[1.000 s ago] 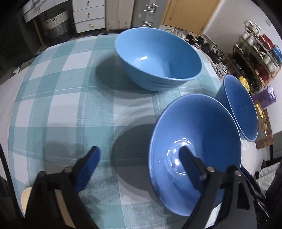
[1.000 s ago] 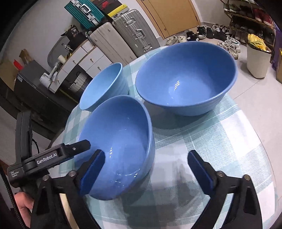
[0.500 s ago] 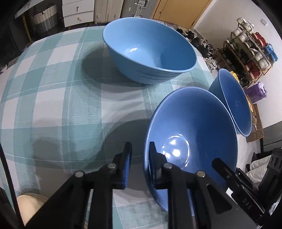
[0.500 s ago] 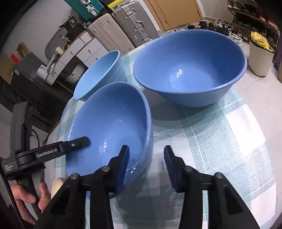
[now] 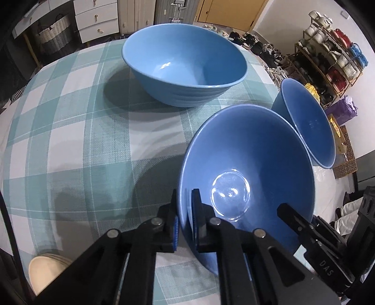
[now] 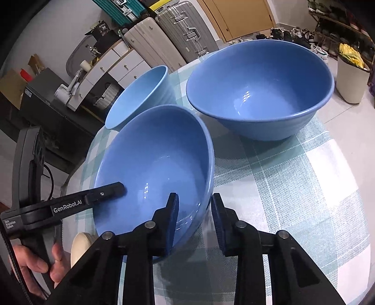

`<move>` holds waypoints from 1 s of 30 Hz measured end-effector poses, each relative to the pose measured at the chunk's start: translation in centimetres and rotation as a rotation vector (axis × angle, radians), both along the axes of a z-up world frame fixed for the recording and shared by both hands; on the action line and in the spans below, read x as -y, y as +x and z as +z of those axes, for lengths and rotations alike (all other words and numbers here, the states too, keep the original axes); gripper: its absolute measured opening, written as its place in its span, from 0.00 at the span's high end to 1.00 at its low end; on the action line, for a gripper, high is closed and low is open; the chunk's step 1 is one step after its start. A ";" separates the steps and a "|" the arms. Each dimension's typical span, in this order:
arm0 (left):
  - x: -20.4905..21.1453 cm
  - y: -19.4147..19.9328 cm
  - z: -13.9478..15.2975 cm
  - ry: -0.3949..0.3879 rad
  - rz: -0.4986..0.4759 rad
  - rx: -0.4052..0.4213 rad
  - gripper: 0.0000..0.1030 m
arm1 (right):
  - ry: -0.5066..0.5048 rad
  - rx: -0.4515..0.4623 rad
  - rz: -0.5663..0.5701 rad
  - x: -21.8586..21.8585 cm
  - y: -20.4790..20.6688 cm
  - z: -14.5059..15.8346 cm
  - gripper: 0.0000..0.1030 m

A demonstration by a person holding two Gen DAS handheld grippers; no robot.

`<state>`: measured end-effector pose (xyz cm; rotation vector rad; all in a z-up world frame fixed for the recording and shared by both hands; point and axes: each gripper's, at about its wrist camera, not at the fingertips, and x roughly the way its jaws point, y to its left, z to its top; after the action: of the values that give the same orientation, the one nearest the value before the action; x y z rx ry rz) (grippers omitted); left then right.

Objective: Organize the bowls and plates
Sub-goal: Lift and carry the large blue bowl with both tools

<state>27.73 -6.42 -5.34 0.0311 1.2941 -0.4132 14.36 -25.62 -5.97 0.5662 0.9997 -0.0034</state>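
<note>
Three blue bowls stand on the checked tablecloth [image 5: 70, 122]. My left gripper [image 5: 185, 208] is shut on the near-left rim of the middle bowl [image 5: 246, 164], one finger inside and one outside. My right gripper [image 6: 195, 211] straddles the opposite rim of that middle bowl [image 6: 159, 159]. Its jaws are closing, and the pads meet the bowl's wall. The left gripper's inner finger [image 6: 105, 194] reaches into the bowl from the left. A large bowl [image 5: 185, 68] [image 6: 260, 91] sits behind, and a small bowl [image 5: 309, 126] [image 6: 140, 96] stands beside the middle one.
A stack of cream plates [image 5: 46, 269] [image 6: 79, 246] sits at the table's near edge. A person's hand [image 6: 46, 262] holds the left gripper. Suitcases [image 6: 182, 35], drawers [image 5: 96, 18], a shoe rack [image 5: 332, 54] and a white bin [image 6: 351, 77] stand around the table.
Both grippers went from wide open to closed around the middle bowl's rim, the left one first and fully, the right one still narrowing. The bowls have stayed in place.
</note>
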 end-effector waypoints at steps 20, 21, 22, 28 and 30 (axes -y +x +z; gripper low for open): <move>-1.7 -3.7 -0.3 -0.062 0.039 -0.051 0.93 | -0.001 -0.006 -0.006 -0.3 -1.9 1.3 0.74; -1.9 -4.1 -0.4 -0.062 0.042 -0.055 0.93 | -0.007 -0.010 -0.003 -0.5 -2.2 1.5 0.74; -2.2 -4.7 -0.5 -0.064 0.041 -0.068 0.93 | -0.015 -0.011 0.004 -0.7 -2.5 1.7 0.74; -2.7 -7.9 -0.2 -0.073 0.023 -0.070 0.92 | -0.020 -0.047 0.030 -1.2 -4.8 1.7 0.75; -2.6 -9.2 -0.2 -0.067 0.011 -0.069 0.92 | -0.028 -0.053 0.034 -1.4 -5.9 1.9 0.75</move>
<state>18.56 -3.77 -5.49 -0.0469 1.3468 -0.4506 8.50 -24.25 -4.08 0.5252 1.0597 -0.0022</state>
